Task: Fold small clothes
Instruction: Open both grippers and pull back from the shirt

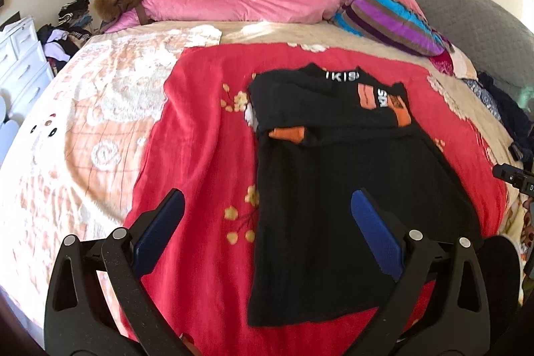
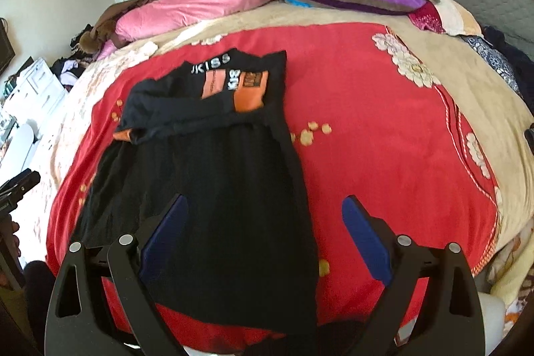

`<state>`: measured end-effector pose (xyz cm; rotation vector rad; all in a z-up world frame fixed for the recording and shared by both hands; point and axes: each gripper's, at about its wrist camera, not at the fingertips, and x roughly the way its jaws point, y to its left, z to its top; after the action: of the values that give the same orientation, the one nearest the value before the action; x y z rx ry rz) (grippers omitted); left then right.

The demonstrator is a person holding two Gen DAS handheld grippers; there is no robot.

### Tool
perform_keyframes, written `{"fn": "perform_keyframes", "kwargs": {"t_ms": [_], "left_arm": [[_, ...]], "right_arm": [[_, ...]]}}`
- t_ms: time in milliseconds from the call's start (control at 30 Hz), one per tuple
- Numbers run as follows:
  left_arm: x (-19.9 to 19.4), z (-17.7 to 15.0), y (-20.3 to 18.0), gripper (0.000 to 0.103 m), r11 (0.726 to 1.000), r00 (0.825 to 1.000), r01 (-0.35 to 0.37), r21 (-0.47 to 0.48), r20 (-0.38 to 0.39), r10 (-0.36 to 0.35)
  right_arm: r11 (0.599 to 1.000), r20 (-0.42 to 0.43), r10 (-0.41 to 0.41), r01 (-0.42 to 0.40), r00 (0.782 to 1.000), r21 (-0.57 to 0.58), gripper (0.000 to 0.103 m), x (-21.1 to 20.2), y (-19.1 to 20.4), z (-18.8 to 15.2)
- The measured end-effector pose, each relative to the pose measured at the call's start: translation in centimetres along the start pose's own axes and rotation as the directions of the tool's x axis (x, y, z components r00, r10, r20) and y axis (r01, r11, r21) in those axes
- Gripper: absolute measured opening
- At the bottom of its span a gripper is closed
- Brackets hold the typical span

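Note:
A black garment (image 1: 337, 189) with orange patches and white lettering lies flat on a red flowered blanket (image 1: 200, 129), its sleeves folded across the upper part. My left gripper (image 1: 267, 206) hovers open above the garment's lower left edge, nothing between its blue pads (image 1: 373, 222). In the right wrist view the same garment (image 2: 213, 175) stretches away from me on the red blanket (image 2: 367, 122). My right gripper (image 2: 265, 209) is open over its lower right part, holding nothing.
A pink duvet (image 1: 240, 2) and a striped cushion (image 1: 390, 19) lie at the far side of the bed, by a grey headboard (image 1: 450, 2). White drawers (image 1: 16, 55) and a heap of clothes (image 1: 66, 29) stand left of the bed. Dark clothes (image 1: 500, 109) lie at the right edge.

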<state>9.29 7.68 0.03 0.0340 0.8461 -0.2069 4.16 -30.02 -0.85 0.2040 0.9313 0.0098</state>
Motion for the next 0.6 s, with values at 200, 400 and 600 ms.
{"fn": "perform_keyframes", "kwargs": {"t_ms": [200, 400, 600], "left_arm": [[-0.5, -1.2, -0.5, 0.094, 1.0, 1.0, -0.007, 0.005, -0.024, 0.007], [-0.6, -2.2, -1.0, 0.094, 1.0, 0.999, -0.016, 0.011, -0.049, 0.016], [-0.2, -3.1, -1.4, 0.094, 1.0, 0.997, -0.011, 0.01, -0.077, 0.012]], "right_arm": [[1.0, -0.031, -0.005, 0.005, 1.0, -0.004, 0.093, -0.3, -0.1, -1.7], [1.0, -0.057, -0.012, 0.012, 0.998, -0.003, 0.093, -0.2, -0.5, -2.8], [1.0, -0.089, -0.02, 0.019, 0.996, -0.008, 0.093, 0.1, -0.5, -3.6]]}}
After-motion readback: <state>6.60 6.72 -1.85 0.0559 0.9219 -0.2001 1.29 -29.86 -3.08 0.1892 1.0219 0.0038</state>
